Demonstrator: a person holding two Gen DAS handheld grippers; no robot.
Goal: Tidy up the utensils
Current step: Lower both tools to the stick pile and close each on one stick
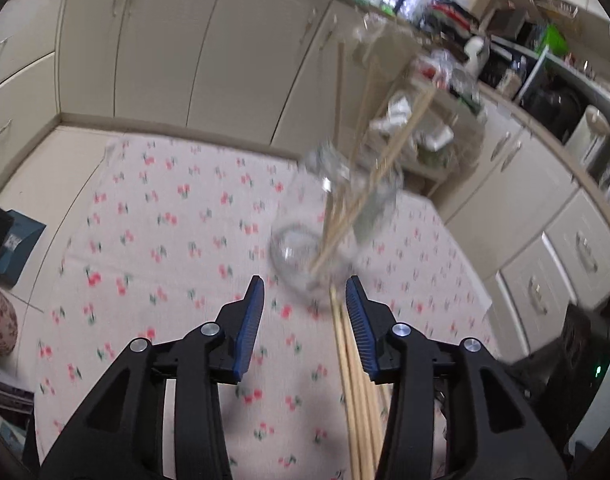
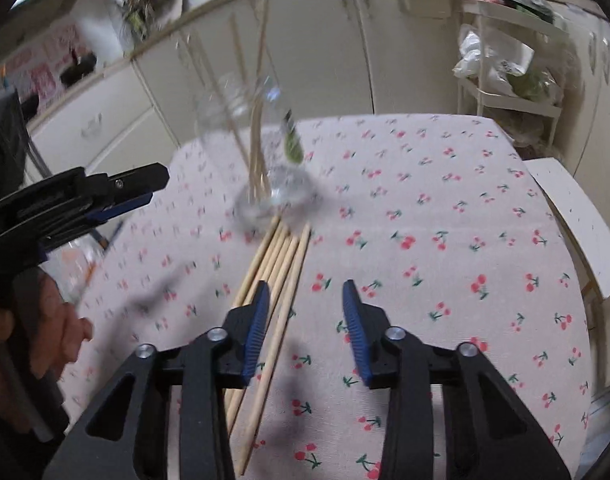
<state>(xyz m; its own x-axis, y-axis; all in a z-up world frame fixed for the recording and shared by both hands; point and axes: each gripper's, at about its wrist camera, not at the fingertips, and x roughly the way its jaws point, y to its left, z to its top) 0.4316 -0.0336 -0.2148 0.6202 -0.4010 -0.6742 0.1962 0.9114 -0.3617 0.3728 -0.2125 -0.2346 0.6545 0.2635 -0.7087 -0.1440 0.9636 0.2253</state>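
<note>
Chopsticks (image 2: pixel 279 272) are seen loose on the cherry-print cloth (image 2: pixel 445 208), centre frame, touching a glass jar (image 2: pixel 265 152) (some already stand inside). Both the left gripper (image 1: pixel 305 300) and right gripper (image 2: pixel 306 300) are spread, nothing pinched. Pickup is judged next: jaws must be closed around one stick.

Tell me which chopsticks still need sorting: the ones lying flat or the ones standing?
The bundle of chopsticks lying flat on the cherry-print tablecloth, just in front of the glass jar. The other chopsticks already stand upright inside that jar.
</note>
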